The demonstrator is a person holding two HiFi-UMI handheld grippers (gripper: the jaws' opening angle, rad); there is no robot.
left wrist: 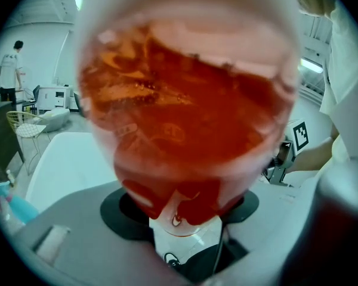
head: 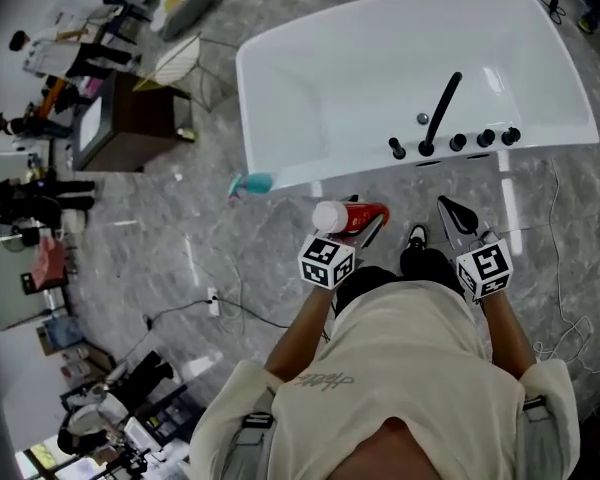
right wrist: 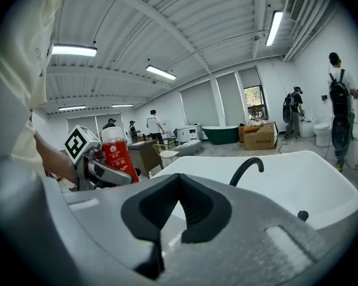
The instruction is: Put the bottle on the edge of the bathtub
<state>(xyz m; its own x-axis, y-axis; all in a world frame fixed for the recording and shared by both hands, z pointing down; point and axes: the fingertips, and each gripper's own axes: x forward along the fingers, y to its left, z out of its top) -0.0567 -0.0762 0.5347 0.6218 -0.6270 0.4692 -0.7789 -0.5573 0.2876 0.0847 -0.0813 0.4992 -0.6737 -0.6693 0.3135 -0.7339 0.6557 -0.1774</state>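
A red bottle (head: 365, 215) with a white cap (head: 330, 216) is clamped in my left gripper (head: 368, 226), just in front of the white bathtub (head: 380, 58). In the left gripper view the bottle (left wrist: 185, 112) fills the picture between the jaws. From the right gripper view the bottle (right wrist: 116, 154) stands upright in the left gripper (right wrist: 101, 171), left of the tub (right wrist: 298, 177). My right gripper (head: 450, 211) is shut and holds nothing, close to the tub's near rim (head: 540, 138) with its black faucet (head: 440, 113). Its dark pads meet in its own view (right wrist: 179, 183).
A teal spray bottle (head: 252, 183) lies on the marble floor by the tub's left corner. A brown cabinet (head: 130, 118) and a white wire chair (head: 175, 63) stand further left. Cables run over the floor. People stand in the background (right wrist: 337, 100).
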